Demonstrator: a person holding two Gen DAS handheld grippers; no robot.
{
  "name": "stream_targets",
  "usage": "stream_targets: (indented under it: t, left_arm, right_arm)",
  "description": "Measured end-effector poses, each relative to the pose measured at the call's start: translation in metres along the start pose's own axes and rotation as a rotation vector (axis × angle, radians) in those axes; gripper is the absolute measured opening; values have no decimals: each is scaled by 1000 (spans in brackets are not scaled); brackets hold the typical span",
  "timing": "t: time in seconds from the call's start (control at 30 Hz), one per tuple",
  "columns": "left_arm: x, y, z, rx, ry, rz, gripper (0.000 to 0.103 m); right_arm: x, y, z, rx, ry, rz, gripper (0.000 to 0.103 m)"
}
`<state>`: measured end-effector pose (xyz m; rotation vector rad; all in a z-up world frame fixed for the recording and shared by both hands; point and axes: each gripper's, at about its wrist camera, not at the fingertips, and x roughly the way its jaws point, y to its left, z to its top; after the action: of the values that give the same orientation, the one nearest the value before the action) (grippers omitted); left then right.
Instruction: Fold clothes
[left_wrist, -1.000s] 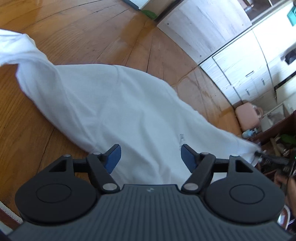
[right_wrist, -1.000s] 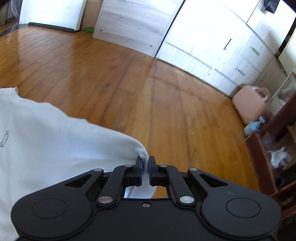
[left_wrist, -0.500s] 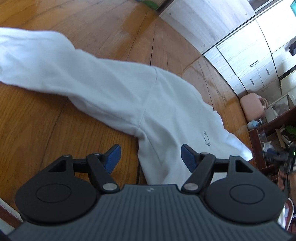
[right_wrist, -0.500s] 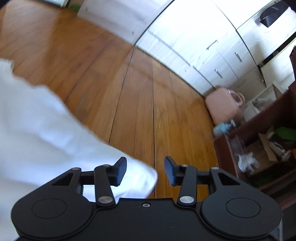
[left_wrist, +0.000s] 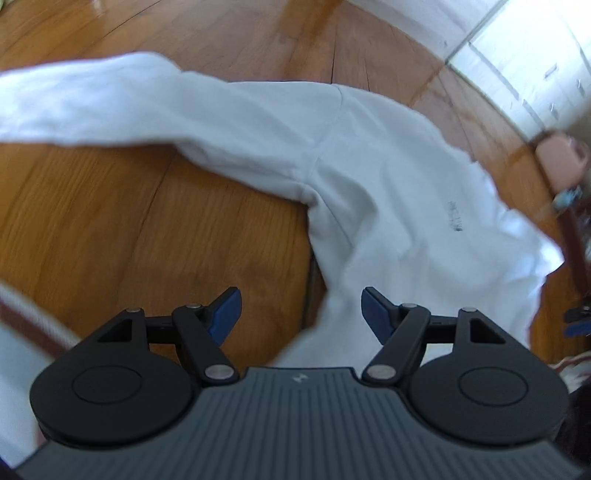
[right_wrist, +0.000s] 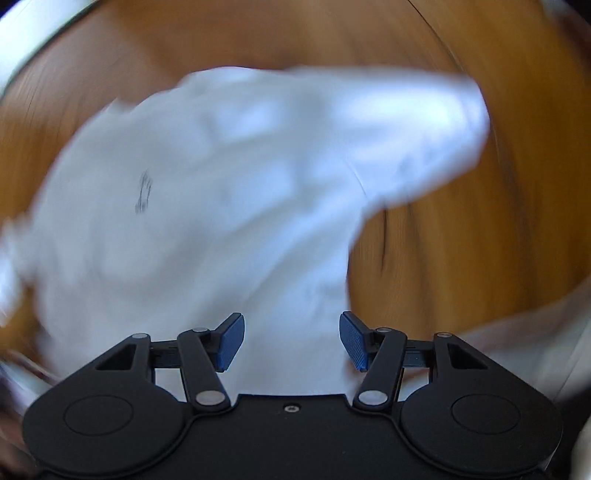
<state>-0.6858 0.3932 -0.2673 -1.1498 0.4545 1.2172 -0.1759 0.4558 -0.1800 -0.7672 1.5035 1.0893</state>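
On the floor (left_wrist: 110, 229) the sweatshirt (left_wrist: 369, 166) looks soft and limp (best pinched at hem or cuff); left gripper (left_wrist: 301, 314) gapes empty, right gripper (right_wrist: 291, 341) is opening, cloth unpinched.

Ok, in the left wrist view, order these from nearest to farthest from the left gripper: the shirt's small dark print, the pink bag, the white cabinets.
1. small dark print, on the white shirt, ahead and right of the left gripper.
2. pink bag, on the floor at the right edge.
3. white cabinets, upper right corner.

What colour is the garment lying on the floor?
White garment, with a small dark print; clearest in the left wrist view.
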Motion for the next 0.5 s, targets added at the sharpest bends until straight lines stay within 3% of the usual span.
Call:
stream_targets:
  t: [0.03, 0.07, 0.1, 0.23, 0.33, 0.4, 0.43, 0.5]
  left_arm:
    - [-6, 2, -11, -14, -16, -16, 71]
    - [-11, 3, -21, -12, -34, -17, 71]
    - [-14, 2, -32, 14, -51, 13, 71]
    - [-26, -2, -58, 136, -77, 162, 71]
    - [-46, 11, -66, 102, -83, 127, 71]
    - [-57, 21, -71, 63, -63, 112, 74]
    - [-59, 25, -72, 37, -37, 118, 74]
    - [-64, 32, -74, -14, 9, 116, 74]
  right_arm:
    - [-4, -7, 4, 7, 9, -36, 59]
    - [-9, -11, 9, -5, -24, -137, 63]
    - [-13, -19, 10, 14, -53, -162, 63]
    - [-20, -58, 8, 154, -130, -86, 63]
    - [0, -93, -24, 315, -114, 293, 63]
    - [10, -96, -52, 246, -110, 479, 63]
    - [10, -91, -70, 158, -129, 515, 63]
    - [6, -81, -115, -3, -177, 485, 63]
